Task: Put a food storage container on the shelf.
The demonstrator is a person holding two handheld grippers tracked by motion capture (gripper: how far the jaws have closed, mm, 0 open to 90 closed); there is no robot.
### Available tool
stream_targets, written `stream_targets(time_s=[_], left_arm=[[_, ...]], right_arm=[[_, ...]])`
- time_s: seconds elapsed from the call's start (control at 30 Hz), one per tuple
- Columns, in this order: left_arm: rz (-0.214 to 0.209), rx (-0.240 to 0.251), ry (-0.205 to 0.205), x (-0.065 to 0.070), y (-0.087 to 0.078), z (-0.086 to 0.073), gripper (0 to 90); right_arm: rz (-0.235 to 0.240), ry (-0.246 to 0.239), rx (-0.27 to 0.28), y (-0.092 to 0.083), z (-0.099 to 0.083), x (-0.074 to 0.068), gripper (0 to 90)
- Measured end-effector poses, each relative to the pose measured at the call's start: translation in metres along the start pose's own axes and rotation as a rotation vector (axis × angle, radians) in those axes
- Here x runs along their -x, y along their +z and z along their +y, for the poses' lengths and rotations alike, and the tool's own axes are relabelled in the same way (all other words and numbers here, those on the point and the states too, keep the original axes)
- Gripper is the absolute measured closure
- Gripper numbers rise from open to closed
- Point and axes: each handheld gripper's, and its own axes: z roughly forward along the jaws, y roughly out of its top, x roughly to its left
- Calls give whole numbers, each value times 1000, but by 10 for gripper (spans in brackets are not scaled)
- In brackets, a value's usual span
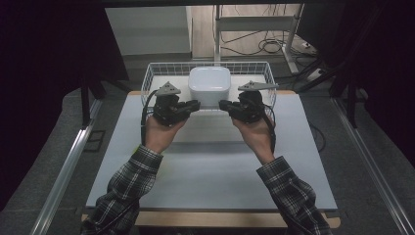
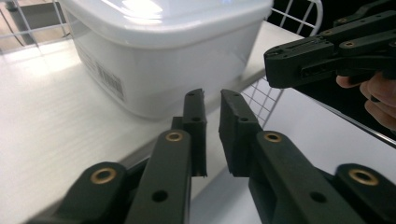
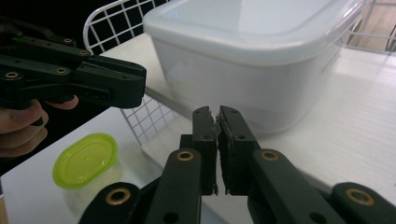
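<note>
Two black plastic grippers sit at the near rim of a white wire basket [image 1: 147,81], one on each side of a white container [image 1: 209,85]. Container: smooth glossy plastic box, rounded corners, flat translucent lid with a lipped edge, barcode label on one side wall. It stands on the basket's flat white floor, against the near wire edge, roughly centred.

Left gripper [image 2: 212,105]: matte black jaws with brass-coloured rivets, a narrow gap between the ribbed pads, nothing in the gap. Tips point at the container's lower corner, just short of it, not touching. Right gripper [image 3: 215,114]: same build, pads almost together with only a thin slit showing, nothing between them, tips just in front of the container's side wall near its base.

Each gripper has a grey three-cornered plate on top in the high view and is held by a hand in a plaid sleeve. Basket is thin white wire in a square grid with a rounded top rail. It rests on a matte white board [image 1: 210,171] over a wooden table edge. Small clear tub with a lime-green oval lid [image 3: 85,160] stands on the board outside the basket, in the right gripper view.
</note>
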Motion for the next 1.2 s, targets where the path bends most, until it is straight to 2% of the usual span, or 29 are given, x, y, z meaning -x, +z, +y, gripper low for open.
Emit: stream_targets(time_s=[0.13, 0.2, 0.23, 0.27, 0.3, 0.37, 0.4, 0.47, 0.5, 0.53, 0.57, 0.63, 0.7, 0.77, 0.87, 0.9, 0.93, 0.97, 1.07, 1.1, 1.13, 1.17, 1.2], left_arm=[[-16, -1, 7, 4, -6, -9, 740], [-18, 1, 13, 8, -11, -16, 667], [-18, 1, 13, 8, -11, -16, 653], [-21, 0, 17, 9, -13, -20, 653], [-25, 0, 15, 11, -14, -23, 617], [-36, -10, 16, 14, -17, -33, 599], [-39, -19, 18, 17, -19, -42, 553], [-42, -26, 20, 18, -20, -47, 530], [-41, -35, 23, 20, -21, -53, 480], [-41, -40, 24, 21, -22, -57, 480], [-41, -49, 25, 22, -23, -63, 438], [-38, -66, 22, 23, -25, -73, 412], [-40, -70, 16, 24, -25, -84, 334], [-39, -70, 23, 25, -26, -93, 310], [-29, -82, 22, 26, -26, -109, 233], [-25, -89, 24, 26, -26, -113, 164], [-21, -93, 25, 26, -27, -116, 164], [-13, -94, 27, 27, -27, -121, 126], [-25, -110, 28, 30, -28, -134, 93], [-30, -124, 45, 31, -27, -140, 40], [-30, -142, 91, 34, -26, -149, 22], [-30, -142, 91, 34, -26, -149, 4], [-20, -145, 120, 37, -26, -155, 4]], right_arm=[[10, -10, -2, -5, -6, -3, 789], [20, -11, 1, -10, -13, -7, 726], [20, -11, 1, -10, -13, -7, 726], [22, -14, 0, -11, -15, -8, 709], [27, -21, -4, -14, -21, -10, 660], [27, -24, -6, -16, -24, -11, 636], [30, -33, -10, -19, -33, -14, 591], [29, -34, -13, -20, -36, -15, 569], [28, -41, -23, -22, -46, -16, 526], [28, -41, -23, -22, -46, -16, 526], [26, -44, -37, -23, -57, -16, 484], [24, -45, -42, -24, -61, -17, 469], [23, -40, -64, -26, -78, -18, 414], [22, -43, -68, -26, -81, -18, 399], [22, -43, -84, -28, -97, -18, 342], [22, -42, -96, -28, -104, -19, 301], [22, -42, -96, -28, -104, -19, 301], [29, -37, -96, -29, -112, -18, 258], [34, -30, -103, -30, -121, -18, 213], [28, -25, -102, -31, -128, -16, 164], [24, -26, -101, -32, -131, -15, 153], [24, -26, -101, -32, -131, -15, 153], [14, -22, -105, -33, -134, -15, 136]])
